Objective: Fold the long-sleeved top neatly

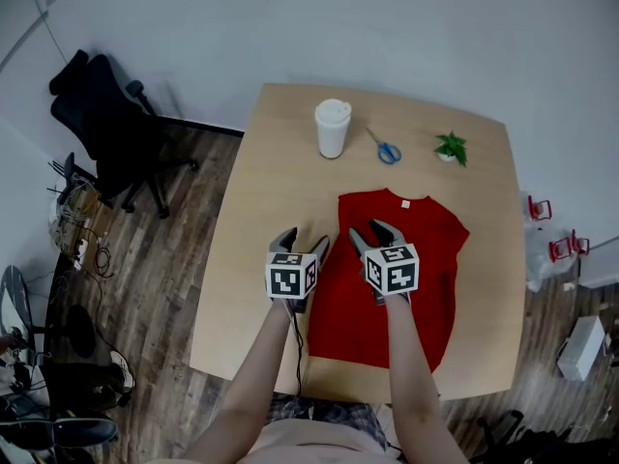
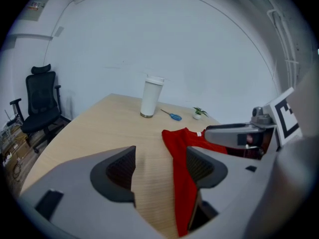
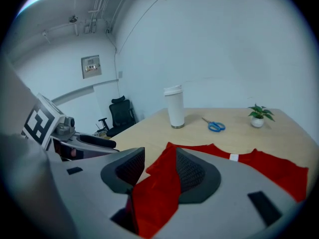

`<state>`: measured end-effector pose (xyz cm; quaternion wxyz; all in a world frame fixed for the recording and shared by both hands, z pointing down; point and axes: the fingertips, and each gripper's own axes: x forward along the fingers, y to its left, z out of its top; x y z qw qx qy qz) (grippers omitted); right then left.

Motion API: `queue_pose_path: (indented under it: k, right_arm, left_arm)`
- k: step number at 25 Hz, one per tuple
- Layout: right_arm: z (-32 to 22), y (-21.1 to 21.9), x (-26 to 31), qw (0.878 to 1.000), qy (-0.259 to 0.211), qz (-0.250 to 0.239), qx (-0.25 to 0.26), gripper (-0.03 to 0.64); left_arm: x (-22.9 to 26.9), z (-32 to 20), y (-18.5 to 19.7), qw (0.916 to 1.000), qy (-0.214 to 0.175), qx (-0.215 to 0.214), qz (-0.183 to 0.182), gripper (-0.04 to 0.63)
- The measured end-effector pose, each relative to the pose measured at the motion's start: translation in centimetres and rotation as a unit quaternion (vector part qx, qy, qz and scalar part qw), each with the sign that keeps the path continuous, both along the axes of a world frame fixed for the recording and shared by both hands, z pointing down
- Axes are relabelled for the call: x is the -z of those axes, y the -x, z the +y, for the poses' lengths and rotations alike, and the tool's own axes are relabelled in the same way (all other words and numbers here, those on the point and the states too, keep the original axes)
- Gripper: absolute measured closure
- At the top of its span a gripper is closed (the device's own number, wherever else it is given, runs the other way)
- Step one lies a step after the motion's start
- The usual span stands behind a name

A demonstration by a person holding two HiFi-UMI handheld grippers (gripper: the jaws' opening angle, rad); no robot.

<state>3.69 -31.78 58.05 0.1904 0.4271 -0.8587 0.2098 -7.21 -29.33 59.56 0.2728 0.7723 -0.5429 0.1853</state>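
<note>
Wooden table (image 1: 251, 259). A red top (image 1: 426, 259) lies spread on its near right part. Near the far edge, from left to right: white cup (image 1: 332, 129), blue scissors (image 1: 386, 150), small potted plant (image 1: 451, 148).

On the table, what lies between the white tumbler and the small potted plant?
Blue-handled scissors lie between the white tumbler and the potted plant, as the head view shows.

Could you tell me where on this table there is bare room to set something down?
The widest free patch is the left side of the table, from the cup down to the near edge, left of the red top, though the left gripper hovers there. A narrow strip lies right of the top. The far edge is crowded: cup, scissors, plant.
</note>
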Motion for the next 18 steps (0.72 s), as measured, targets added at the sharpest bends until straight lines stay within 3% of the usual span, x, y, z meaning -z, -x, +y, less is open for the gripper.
queue_pose_path:
  k: [5,8,14,18]
  right_arm:
    - [-0.3,-7.7,2.5,0.998,-0.025,0.036,-0.036,0.411]
    - [-0.5,-12.1,2.9,0.997,-0.027,0.064,-0.046,0.411]
    - [-2.2,-18.6,2.1,0.988,-0.029,0.153,-0.006,0.411]
    - [-4.3,-21.1,1.2,0.981,-0.024,0.190,0.033,0.411]
  left_arm:
    - [0.7,-1.9,-4.6,0.9975,-0.010,-0.066,-0.023,0.285]
    - [0.8,-3.4,-7.1,0.9915,-0.009,-0.117,-0.055,0.282]
    - [1.1,-7.1,-11.7,0.9695,-0.018,-0.212,-0.121,0.282]
    - [0.0,-9.3,-13.9,0.9540,0.009,-0.265,-0.141,0.282]
